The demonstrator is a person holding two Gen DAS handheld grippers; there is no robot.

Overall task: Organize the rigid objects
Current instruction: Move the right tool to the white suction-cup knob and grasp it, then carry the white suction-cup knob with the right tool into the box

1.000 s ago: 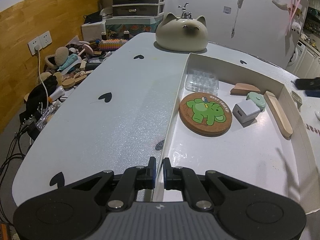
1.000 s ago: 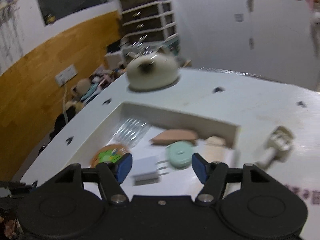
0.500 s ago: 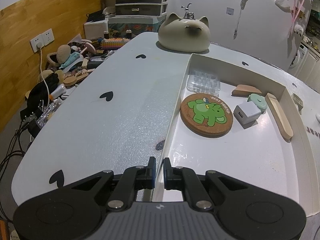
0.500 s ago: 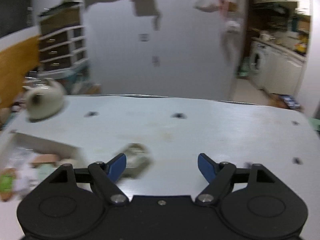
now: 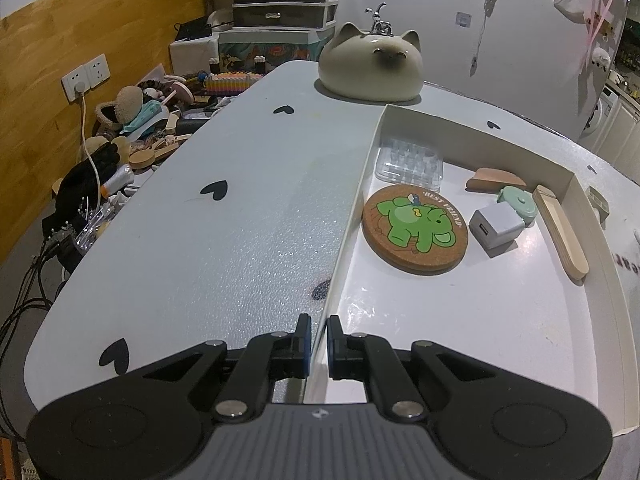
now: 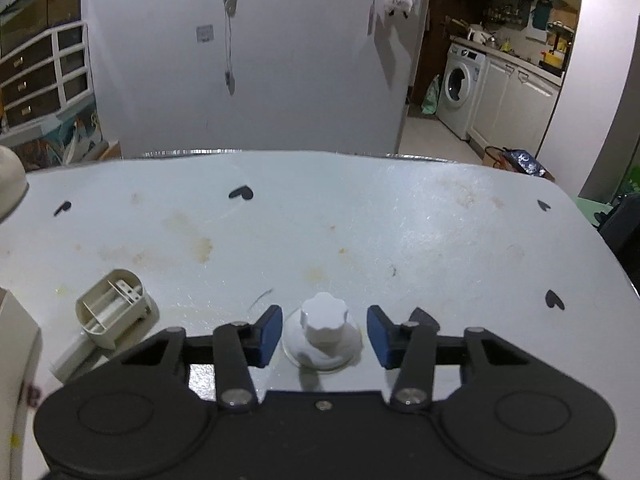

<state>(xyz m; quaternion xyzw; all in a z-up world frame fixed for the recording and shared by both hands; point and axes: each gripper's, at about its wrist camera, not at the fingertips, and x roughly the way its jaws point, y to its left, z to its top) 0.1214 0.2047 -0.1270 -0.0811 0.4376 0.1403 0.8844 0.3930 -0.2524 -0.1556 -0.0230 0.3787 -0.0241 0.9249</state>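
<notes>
My left gripper (image 5: pixel 318 338) is shut on the left wall of a white box lid (image 5: pixel 352 224) near its front corner. In the box lie a cork coaster with a green elephant (image 5: pixel 416 229), a grey charger cube (image 5: pixel 496 229), a mint round piece (image 5: pixel 519 203), a clear plastic case (image 5: pixel 410 160), a brown wedge (image 5: pixel 495 179) and a wooden stick (image 5: pixel 562 236). My right gripper (image 6: pixel 323 334) is open, its blue pads on either side of a white knob (image 6: pixel 323 334) standing on the table. A beige plastic piece (image 6: pixel 114 313) lies to its left.
A cream cat-shaped pot (image 5: pixel 372 66) stands behind the box. The table (image 5: pixel 224 216) is white with black hearts. Clutter and cables (image 5: pixel 120 152) lie beyond its left edge. A dark bag (image 6: pixel 624 232) sits past the right edge.
My right gripper swung from the box toward the right part of the table and came down around the white knob. My left gripper stayed clamped on the box wall.
</notes>
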